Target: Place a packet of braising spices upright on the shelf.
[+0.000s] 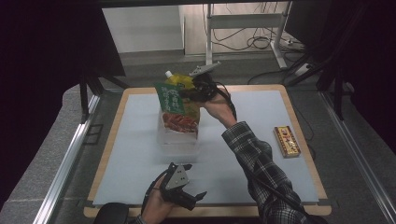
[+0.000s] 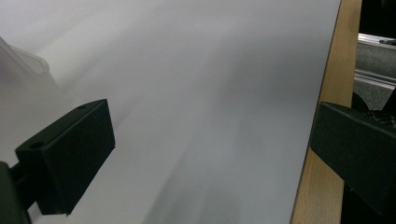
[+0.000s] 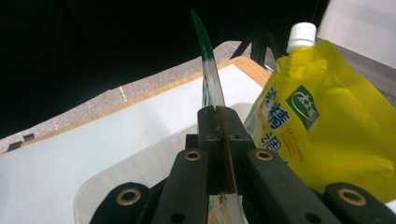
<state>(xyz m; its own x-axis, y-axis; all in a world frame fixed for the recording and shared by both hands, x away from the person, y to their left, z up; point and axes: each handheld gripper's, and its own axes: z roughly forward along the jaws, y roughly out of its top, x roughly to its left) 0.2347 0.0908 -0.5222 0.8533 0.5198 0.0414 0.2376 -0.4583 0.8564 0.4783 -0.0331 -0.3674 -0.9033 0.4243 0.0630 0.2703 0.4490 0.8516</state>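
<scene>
White mat [image 1: 135, 154]: right hand-held gripper [image 1: 198, 93] pinches green packet [image 1: 175, 105] above clear bin [image 1: 177, 140]

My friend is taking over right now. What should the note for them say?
Right gripper: shut on the edge of the green snack packet, holding it over the clear tub.
Left gripper: open, holding nothing, above the near part of the white mat.
Yellow spout pouch: standing in the tub, beside the packet.
Gold box: on the mat at the right, untouched.
Done: pouch is in.
Left: probably lower and release the packet; perhaps the box next.
</scene>
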